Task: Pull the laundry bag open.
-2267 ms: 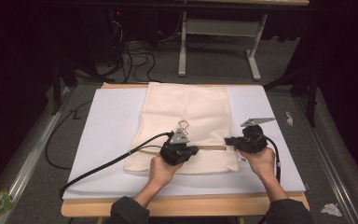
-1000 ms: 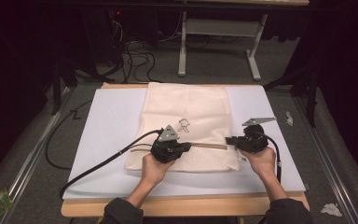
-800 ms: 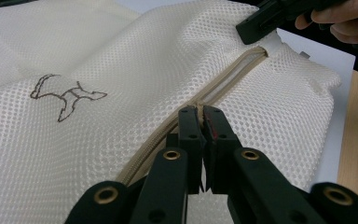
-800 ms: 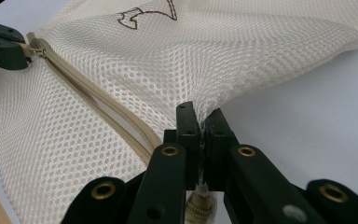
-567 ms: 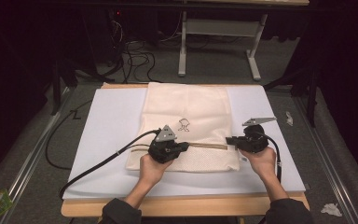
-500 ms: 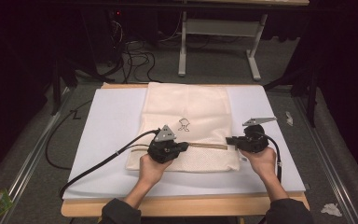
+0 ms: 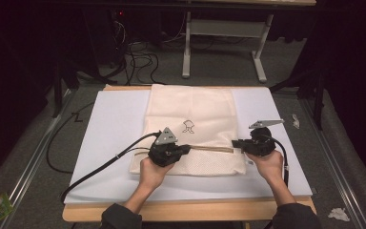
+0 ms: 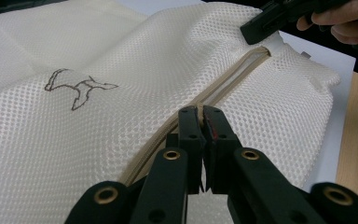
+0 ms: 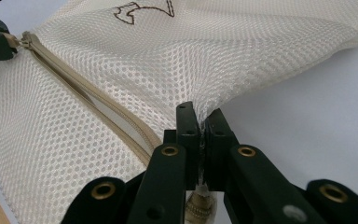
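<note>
A cream mesh bag (image 7: 190,107) with a small line drawing (image 7: 188,125) lies flat on a white board (image 7: 109,124). A tan zipper (image 7: 214,149) runs across its near part. My left gripper (image 7: 187,149) is shut on the zipper pull, seen up close between its jaws in the left gripper view (image 8: 200,116). At the bag's right edge, by the zipper's end, my right gripper (image 7: 236,142) is shut on the mesh, which bunches between its jaws (image 9: 200,122). The zipper (image 9: 88,100) gapes slightly between the two grippers. A hand holds each gripper.
The board rests on a wooden table whose front edge (image 7: 190,211) runs below the forearms. A black cable (image 7: 100,167) trails left from the left gripper. Beyond the table stand a metal frame (image 7: 224,33) and floor cables; crumpled paper (image 7: 337,213) lies at the lower right.
The left gripper has slid a little to the left along the zipper with the pull in its jaws. The right gripper has kept its place at the bag's edge.
</note>
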The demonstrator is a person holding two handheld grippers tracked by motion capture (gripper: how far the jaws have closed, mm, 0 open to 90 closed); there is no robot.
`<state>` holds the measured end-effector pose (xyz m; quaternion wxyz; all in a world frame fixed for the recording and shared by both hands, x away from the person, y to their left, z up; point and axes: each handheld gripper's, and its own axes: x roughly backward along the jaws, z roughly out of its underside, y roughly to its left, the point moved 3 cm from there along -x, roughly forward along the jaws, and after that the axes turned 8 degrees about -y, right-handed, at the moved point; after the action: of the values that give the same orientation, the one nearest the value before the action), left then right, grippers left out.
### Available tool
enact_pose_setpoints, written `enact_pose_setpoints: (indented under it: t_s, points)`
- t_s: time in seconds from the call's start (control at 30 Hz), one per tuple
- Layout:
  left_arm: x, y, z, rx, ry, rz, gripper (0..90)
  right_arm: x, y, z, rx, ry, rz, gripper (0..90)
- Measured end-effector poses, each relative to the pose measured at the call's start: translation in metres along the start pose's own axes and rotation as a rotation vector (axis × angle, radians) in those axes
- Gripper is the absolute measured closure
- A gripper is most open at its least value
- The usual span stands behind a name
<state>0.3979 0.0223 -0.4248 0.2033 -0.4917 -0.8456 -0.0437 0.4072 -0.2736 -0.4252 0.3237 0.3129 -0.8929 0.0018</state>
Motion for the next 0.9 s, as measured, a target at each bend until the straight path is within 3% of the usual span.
enact_pose_setpoints:
  t_s: [0.9]
  points:
    - [0.015, 0.011, 0.007, 0.032, -0.015, -0.017, 87.4, -0.002, -0.002, 0.002, 0.009, 0.015, 0.021, 88.5]
